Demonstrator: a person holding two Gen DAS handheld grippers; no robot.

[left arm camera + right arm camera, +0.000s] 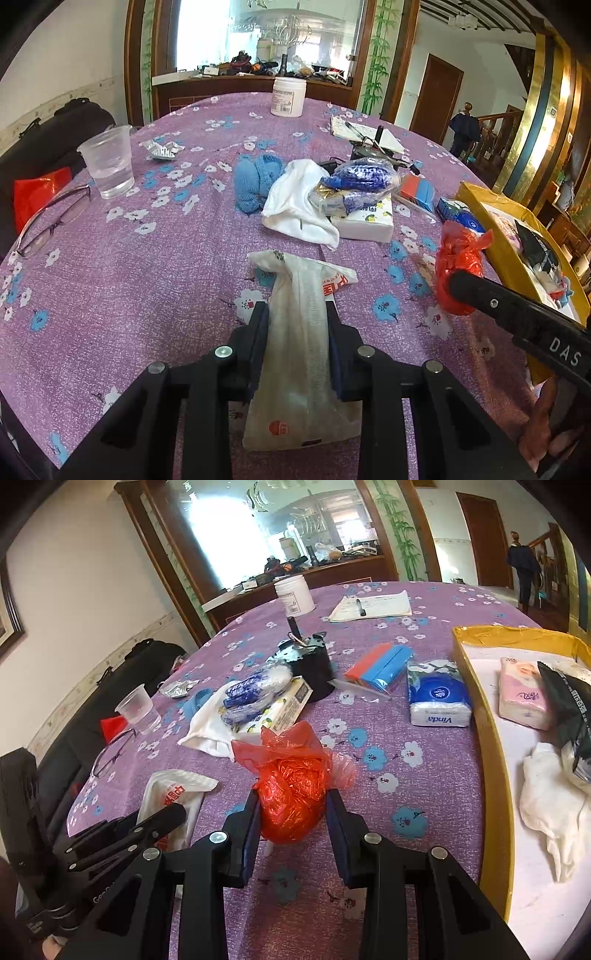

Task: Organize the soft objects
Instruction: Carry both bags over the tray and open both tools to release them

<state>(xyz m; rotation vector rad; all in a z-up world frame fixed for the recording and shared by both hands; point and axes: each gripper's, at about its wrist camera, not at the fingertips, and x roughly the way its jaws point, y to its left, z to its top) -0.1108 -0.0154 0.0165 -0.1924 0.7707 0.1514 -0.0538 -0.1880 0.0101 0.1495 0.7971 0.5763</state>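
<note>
On the purple floral tablecloth, the left gripper is clenched on a white plastic bag with red print, its pads pressing both sides. The right gripper grasps a crumpled red plastic bag, close to the yellow-rimmed tray. Only the right wrist view shows the tray's inside: a pink tissue pack, a black packet and a white cloth. Only the left wrist view shows the blue knitted piece beside another white cloth.
</note>
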